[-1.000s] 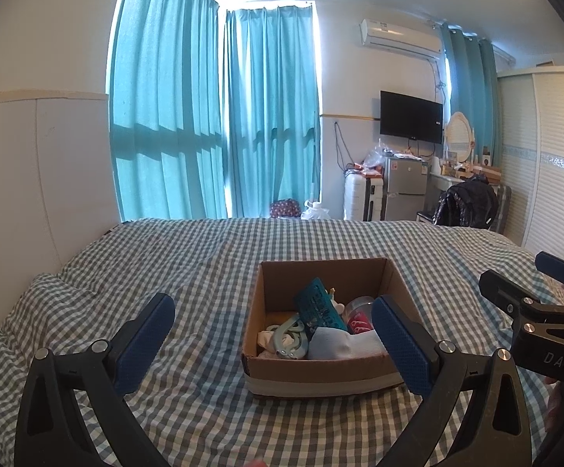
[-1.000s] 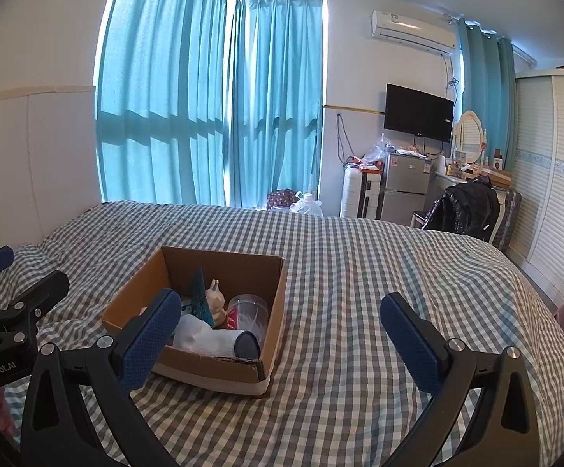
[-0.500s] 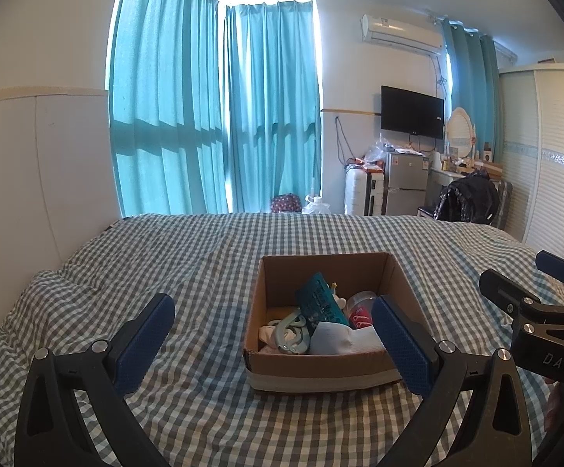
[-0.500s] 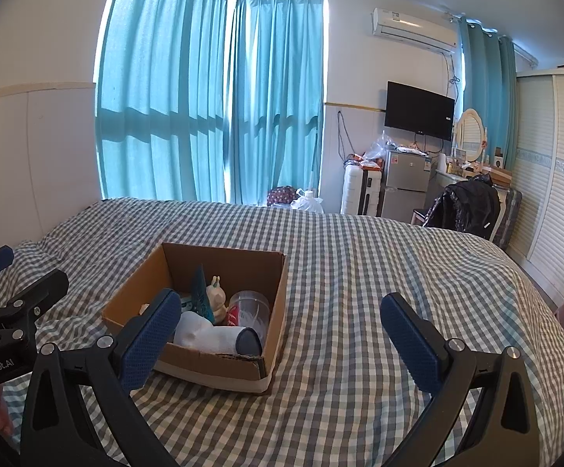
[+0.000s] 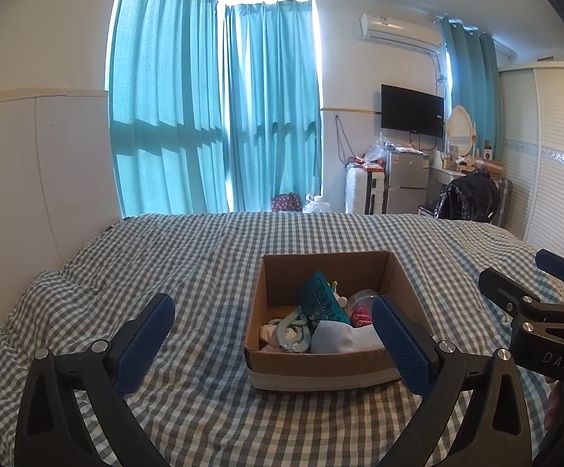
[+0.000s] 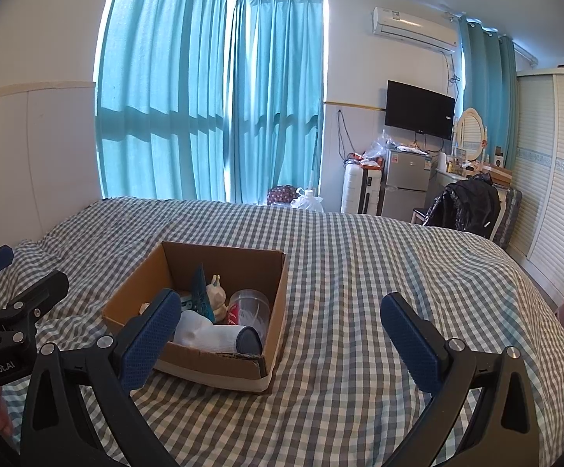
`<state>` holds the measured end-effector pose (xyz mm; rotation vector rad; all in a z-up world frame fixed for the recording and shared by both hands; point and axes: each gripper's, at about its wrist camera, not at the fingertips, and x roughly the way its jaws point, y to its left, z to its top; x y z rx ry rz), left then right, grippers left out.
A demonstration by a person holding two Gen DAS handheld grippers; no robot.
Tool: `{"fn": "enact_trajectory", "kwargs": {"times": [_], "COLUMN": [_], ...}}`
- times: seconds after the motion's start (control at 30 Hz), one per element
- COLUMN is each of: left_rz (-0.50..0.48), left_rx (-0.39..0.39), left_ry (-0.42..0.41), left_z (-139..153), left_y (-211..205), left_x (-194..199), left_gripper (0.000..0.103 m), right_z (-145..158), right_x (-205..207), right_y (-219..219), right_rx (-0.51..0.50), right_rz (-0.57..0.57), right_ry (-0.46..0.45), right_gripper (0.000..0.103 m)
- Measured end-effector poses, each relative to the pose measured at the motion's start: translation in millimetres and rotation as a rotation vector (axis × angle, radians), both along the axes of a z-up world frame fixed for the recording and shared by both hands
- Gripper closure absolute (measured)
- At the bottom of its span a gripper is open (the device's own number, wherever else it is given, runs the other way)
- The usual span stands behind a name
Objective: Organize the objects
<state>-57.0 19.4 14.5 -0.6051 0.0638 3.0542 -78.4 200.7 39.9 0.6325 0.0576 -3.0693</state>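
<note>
An open cardboard box (image 5: 322, 369) (image 6: 211, 367) sits on the checked bed. It holds a teal flat item (image 5: 322, 305), a pale teal ring toy (image 5: 291, 332), white socks (image 6: 208, 332), a clear plastic cup (image 6: 248, 305) and a small cream figurine (image 6: 215, 295). My left gripper (image 5: 274, 344) is open and empty, held above the bed just short of the box. My right gripper (image 6: 282, 332) is open and empty, to the right of the box. Each gripper shows at the edge of the other's view.
The checked bedspread (image 6: 359, 272) covers the whole bed. A white headboard wall (image 5: 28, 179) is on the left. Beyond the bed stand teal curtains (image 5: 211, 116), a small fridge (image 6: 404, 183), a suitcase (image 6: 354, 188) and a white wardrobe (image 6: 554, 194).
Both views have shifted slightly, so the box sits a little higher and farther. Both grippers stay open and empty.
</note>
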Motion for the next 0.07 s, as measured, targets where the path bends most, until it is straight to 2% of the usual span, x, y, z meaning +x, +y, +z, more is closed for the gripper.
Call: {"fn": "enact_trajectory", "kwargs": {"times": [0.07], "left_rz": [0.002], "left_rx": [0.002], "left_ry": [-0.001], "left_z": [-0.5], "left_y": [-0.3], "left_x": [-0.4], "left_gripper": [0.0], "right_z": [-0.2], "right_x": [-0.7], "right_y": [-0.8], "right_rx": [0.0], "right_rz": [-0.001], "right_ry": [0.0], "right_gripper": [0.0]}}
